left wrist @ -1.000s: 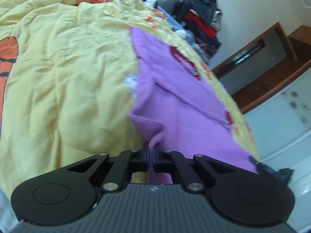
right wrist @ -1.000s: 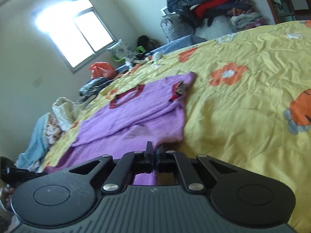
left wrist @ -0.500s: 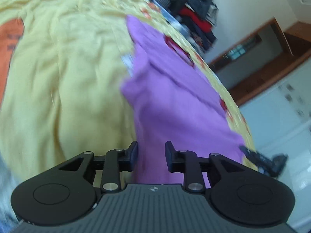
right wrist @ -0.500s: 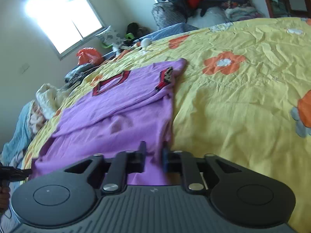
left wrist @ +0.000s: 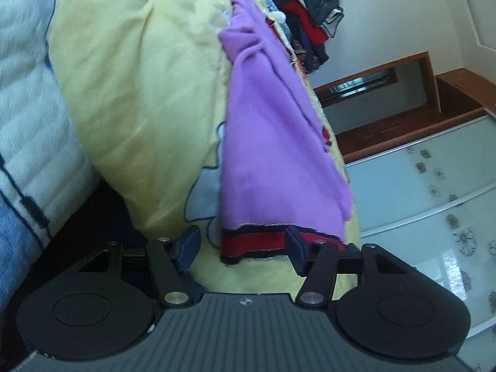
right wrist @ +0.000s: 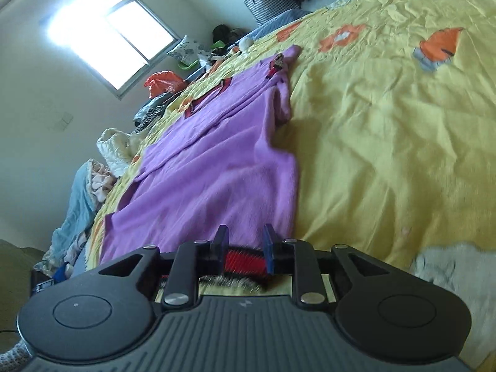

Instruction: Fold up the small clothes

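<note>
Purple shirt [right wrist: 217, 167] lies spread on the bed, on top of a yellow quilt [right wrist: 387, 130] with orange flower prints. Its hem is a red band with black edges [left wrist: 252, 243], and this hem lies at the near edge of the bed, just in front of both grippers. The neck of the shirt, with red and dark trim, points toward the far side of the bed, and one sleeve is folded in along the right side of the cloth.

In the left wrist view the left gripper [left wrist: 245, 246] has its jaws well apart and they are opening. The left corner of the hem lies between the fingers, but the pads do not press on it; the left fingertip stands clear of the cloth over the yellow quilt.

In the right wrist view the right gripper [right wrist: 243, 241] has its jaws only a little apart, also opening. The red hem band shows in the gap between them. The cloth lies loose there, and I see no pinching of it.

At the left edge of the bed, a white and blue fleece blanket [left wrist: 21, 99] is beside the quilt. Beyond the far end of the bed a heap of clothes [left wrist: 313, 12] stands against the wall. A bright window [right wrist: 114, 43] is in the wall on the left of the right wrist view.
</note>
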